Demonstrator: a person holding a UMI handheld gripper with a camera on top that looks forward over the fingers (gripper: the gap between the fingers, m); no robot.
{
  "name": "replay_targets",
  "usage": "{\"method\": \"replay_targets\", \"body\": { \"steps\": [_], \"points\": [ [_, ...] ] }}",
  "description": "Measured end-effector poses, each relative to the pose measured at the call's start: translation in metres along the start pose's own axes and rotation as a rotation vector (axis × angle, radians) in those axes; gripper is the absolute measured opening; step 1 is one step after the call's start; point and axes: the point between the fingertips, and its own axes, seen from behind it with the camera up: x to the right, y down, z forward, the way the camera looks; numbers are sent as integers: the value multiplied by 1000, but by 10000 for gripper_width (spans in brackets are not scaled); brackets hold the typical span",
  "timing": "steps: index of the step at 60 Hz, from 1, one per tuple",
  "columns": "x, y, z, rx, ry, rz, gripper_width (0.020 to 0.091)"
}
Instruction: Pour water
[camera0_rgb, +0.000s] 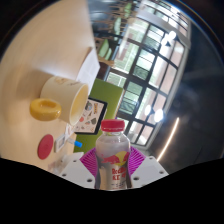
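we see tongs pinching clear bottle, red cap, red-white label, white cup and yellow-lidded jar just beyond on desk

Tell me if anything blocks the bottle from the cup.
Nothing visible does. The tool grips the red-capped bottle; the white cup lies beyond, with only the yellow-lidded container beside the route.

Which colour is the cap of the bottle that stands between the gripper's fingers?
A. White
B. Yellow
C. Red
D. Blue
C: the clear bottle between the fingers has a red cap; the yellow lid sits on the white container beside it.
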Motion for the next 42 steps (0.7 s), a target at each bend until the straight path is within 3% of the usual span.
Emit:
{"method": "replay_targets", "body": {
  "steps": [11, 25, 35, 42],
  "points": [
    [-11, -15, 27, 32, 1, -387, 346],
    [-17, -16, 34, 37, -19, -483, 346],
    [-16, -13, 33, 49, -5, -359, 347],
    [11, -3, 32, 20, 63, 114, 347]
  ]
}}
